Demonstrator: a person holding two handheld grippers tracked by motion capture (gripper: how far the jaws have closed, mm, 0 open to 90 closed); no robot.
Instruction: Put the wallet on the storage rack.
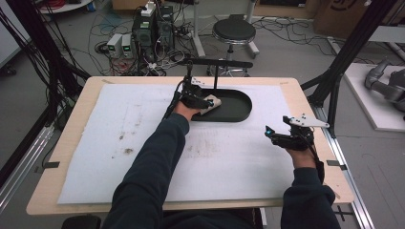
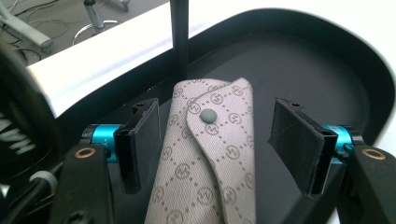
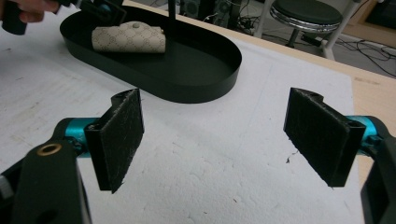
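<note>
A beige patterned pouch (image 1: 210, 103) with a snap button lies at the left end of a black oval tray (image 1: 239, 116) at the back of the table. My left gripper (image 1: 202, 100) reaches into the tray with its jaws on either side of the pouch (image 2: 210, 154). The pads stand off its sides with gaps showing, so my left gripper (image 2: 215, 108) is open. Farther right, over the white mat, my right gripper (image 1: 270, 133) hovers open with nothing between its pads (image 3: 119, 135). In the right gripper view the pouch (image 3: 130, 39) and tray (image 3: 196, 88) lie ahead to the left.
A black post (image 1: 216, 76) with a crossbar rises from the tray's back edge, just behind the pouch (image 2: 179, 42). A white foam mat (image 1: 143, 138) covers the wooden table. A stool (image 1: 234, 31) and computer boxes (image 1: 153, 28) stand on the floor beyond.
</note>
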